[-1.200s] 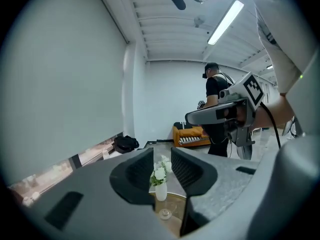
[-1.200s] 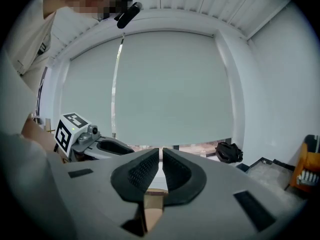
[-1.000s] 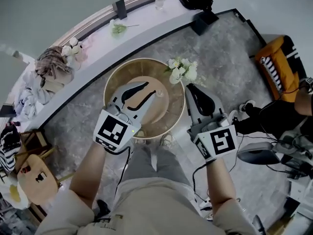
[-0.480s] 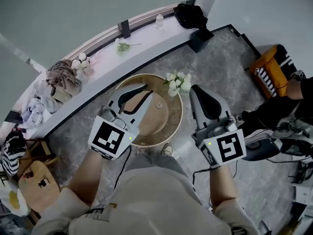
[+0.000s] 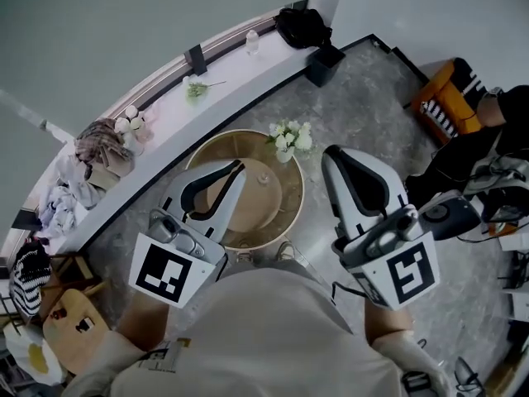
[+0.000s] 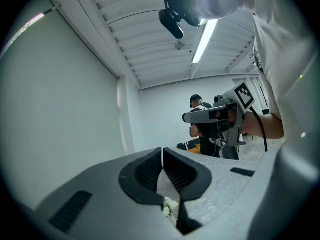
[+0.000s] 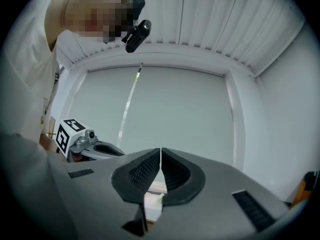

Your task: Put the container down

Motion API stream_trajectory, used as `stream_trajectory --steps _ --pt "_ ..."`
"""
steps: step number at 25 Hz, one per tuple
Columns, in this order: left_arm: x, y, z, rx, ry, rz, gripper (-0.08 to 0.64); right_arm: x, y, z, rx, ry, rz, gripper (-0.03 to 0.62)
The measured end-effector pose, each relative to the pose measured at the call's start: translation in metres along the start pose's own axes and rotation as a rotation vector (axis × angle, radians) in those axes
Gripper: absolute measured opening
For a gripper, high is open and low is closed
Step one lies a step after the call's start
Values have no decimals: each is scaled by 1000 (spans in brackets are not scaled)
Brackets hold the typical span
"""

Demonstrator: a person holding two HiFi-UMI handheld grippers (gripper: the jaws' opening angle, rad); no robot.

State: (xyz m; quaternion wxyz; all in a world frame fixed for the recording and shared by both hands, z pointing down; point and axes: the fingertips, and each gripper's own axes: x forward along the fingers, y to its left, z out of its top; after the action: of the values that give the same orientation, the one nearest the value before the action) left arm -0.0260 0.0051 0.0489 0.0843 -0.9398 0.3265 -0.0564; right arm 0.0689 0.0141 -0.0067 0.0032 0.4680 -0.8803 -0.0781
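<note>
Both clenched empty: left hand-held gripper [image 5: 235,166], right hand-held gripper [image 5: 332,152], over round tan wooden desk [image 5: 240,136]; lowering blind could topple small clear container [image 5: 266,172].

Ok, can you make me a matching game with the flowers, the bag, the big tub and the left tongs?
Things:
1. flowers beside the tub
2. bag
3. tub
4. left tongs

Clues:
A. shut, holding nothing
B. black, on the ledge
C. white
D. tan and round

Pairs: 1-C, 2-B, 3-D, 4-A
</note>
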Motion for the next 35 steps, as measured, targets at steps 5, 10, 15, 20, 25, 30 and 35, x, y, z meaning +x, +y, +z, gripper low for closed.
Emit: stream_trajectory --steps 5,10,15,20,25,30,35 --pt "-3 8 10 4 -23 38 14 -8 -11 14 20 -66 -44 9" --pt "0 3 4 12 -19 36 14 -21 -20 -18 14 31 -71 8" --pt "6 -4 -12 10 29 30 14 -29 -18 -32 37 78 -59 8" --pt "13 -7 -18 6 48 20 12 -29 -17 -36 49 84 -37 8" --pt "12 -4 -21 27 62 27 12 -26 -14 -37 61 87 -21 8" --pt "8 -6 -22 2 57 43 8 -29 -7 -45 77 105 -8 8" --pt "8 -4 -19 9 52 43 8 -27 -6 -45 54 116 -6 8"
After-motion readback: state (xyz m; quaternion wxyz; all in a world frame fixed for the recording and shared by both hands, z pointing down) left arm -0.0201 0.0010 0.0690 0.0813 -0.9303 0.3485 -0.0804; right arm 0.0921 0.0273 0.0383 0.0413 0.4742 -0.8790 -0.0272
